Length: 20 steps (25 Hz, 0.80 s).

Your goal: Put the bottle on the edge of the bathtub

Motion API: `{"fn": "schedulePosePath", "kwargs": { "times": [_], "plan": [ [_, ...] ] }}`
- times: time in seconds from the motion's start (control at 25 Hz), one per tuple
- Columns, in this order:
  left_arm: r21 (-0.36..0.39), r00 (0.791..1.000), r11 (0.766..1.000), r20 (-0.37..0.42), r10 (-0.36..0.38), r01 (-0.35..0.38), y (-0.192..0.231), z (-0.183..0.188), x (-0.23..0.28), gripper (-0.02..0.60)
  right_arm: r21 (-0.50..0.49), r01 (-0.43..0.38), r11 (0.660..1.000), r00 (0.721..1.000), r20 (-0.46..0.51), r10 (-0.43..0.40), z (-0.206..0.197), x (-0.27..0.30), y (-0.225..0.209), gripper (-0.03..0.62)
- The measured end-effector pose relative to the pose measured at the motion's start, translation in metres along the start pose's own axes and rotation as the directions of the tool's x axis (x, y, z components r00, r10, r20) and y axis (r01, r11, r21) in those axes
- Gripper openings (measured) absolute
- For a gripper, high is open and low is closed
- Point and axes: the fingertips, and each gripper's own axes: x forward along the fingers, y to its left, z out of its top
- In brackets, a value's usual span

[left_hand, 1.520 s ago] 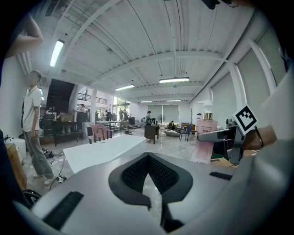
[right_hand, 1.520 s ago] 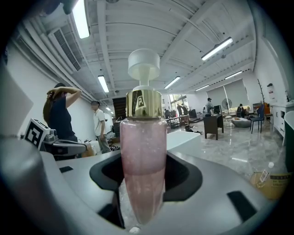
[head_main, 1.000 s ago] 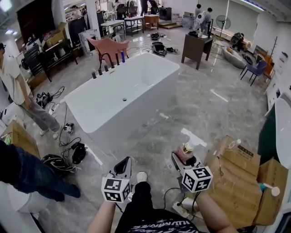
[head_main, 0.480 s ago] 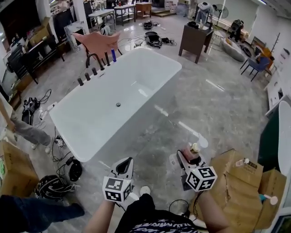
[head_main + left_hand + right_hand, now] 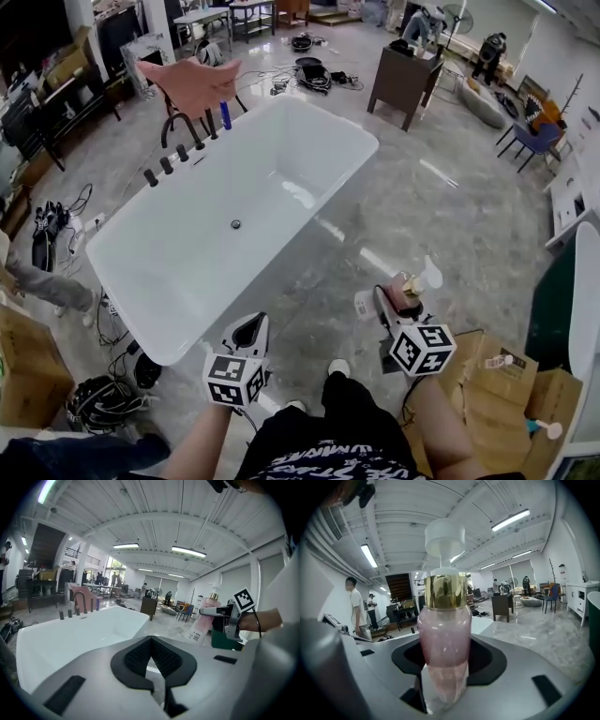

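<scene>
Two grippers in play; the right gripper [image 5: 405,294] is pinching the one pink bottle [image 5: 443,653] upright over the floor, near the one white bathtub [image 5: 187,253]. The left gripper [image 5: 248,330] is carrying nothing; its jaws are sitting pressed together.

No legible text. Label print on the bottle [image 5: 206,616] too small; cardboard box [image 5: 497,375] sticker, near right, blurred.

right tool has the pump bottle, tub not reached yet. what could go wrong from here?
1. The right tool grips the bottle low on its body; the tall pump top could let it tilt or slip.
2. The bathtub rim looks narrow and glossy, so the bottle may tip inside or onto the floor.
3. Cables lie by the bathtub's near end: possible trip hazard.
</scene>
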Motion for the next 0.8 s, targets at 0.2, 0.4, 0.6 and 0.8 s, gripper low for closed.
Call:
{"fn": "schedulePosePath", "kwargs": {
  "times": [0.2,0.4,0.6,0.8],
  "plan": [
    [-0.006,0.998,0.998,0.02,0.063,-0.063,0.022,0.029,0.065,0.015,0.001,-0.064,0.998,0.998,-0.011,0.064,0.013,0.079,-0.042,0.229],
    [-0.01,0.984,0.984,0.03,0.177,-0.177,0.047,0.069,0.161,0.015,0.003,-0.154,0.988,0.988,-0.025,0.154,0.037,0.186,-0.108,0.227],
    [-0.061,0.964,0.966,0.081,0.254,-0.25,0.056,0.136,0.261,0.015,-0.059,-0.251,0.966,0.967,-0.051,0.248,0.099,0.3,-0.172,0.227],
    [-0.073,0.93,0.936,0.11,0.351,-0.344,0.072,0.182,0.332,0.015,-0.095,-0.323,0.942,0.946,-0.053,0.319,0.146,0.398,-0.211,0.227]
  ]
}}
